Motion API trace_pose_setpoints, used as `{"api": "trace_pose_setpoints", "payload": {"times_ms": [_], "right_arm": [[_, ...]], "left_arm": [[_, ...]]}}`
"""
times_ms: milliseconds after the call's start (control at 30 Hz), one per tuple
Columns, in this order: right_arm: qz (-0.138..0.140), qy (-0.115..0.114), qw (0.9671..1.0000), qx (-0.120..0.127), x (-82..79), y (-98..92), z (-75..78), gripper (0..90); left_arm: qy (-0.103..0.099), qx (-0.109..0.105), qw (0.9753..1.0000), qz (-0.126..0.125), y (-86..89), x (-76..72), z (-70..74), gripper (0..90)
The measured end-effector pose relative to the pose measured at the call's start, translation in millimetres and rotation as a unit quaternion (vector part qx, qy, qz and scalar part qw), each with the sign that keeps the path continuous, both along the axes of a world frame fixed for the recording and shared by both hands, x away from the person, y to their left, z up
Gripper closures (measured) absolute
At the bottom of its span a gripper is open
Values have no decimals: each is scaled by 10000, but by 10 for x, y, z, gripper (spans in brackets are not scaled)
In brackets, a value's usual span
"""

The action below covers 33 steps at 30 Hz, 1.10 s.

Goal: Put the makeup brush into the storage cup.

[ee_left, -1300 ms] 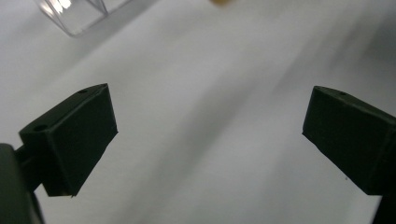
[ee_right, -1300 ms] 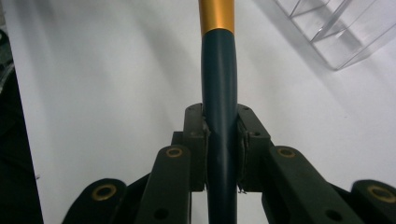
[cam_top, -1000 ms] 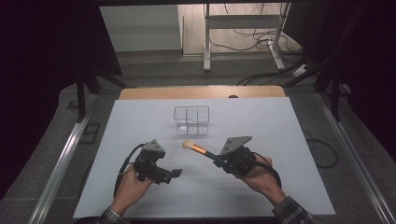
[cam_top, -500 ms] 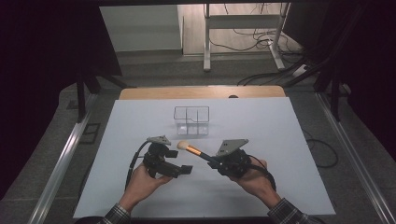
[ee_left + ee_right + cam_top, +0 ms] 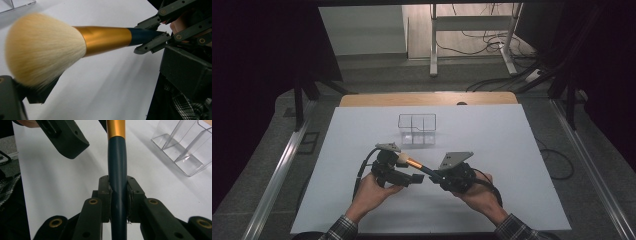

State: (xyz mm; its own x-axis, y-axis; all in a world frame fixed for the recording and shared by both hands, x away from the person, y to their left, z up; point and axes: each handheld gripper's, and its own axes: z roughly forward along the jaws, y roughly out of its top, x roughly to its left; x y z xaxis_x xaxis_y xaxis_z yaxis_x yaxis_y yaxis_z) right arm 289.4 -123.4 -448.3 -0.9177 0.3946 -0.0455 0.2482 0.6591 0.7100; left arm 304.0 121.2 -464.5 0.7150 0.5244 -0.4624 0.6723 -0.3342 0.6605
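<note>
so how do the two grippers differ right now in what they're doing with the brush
The right gripper is shut on the brush by its dark handle; the left gripper grips nothing, with the bristles just above one of its jaws. Both are hand-held, close together above the white table.

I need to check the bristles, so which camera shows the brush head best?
The left gripper view: the brush head is close and pale. The high view shows it tiny beside the left gripper. The right gripper view shows its handle clamped.
</note>
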Motion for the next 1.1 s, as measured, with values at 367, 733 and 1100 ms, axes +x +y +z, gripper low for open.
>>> {"api": "trace_pose_setpoints", "payload": {"times_ms": [367,733,1100], "right_arm": [[222,165,9983,-507,-28,132,-164,759],[11,601,9982,-81,68,122,-160,188],[-79,329,9994,44,24,237,-103,391]], "left_arm": [[749,-1229,9894,214,208,62,-83,599],[95,-509,9983,253,162,-38,95,709],[27,-296,9995,114,46,-73,117,708]]}}
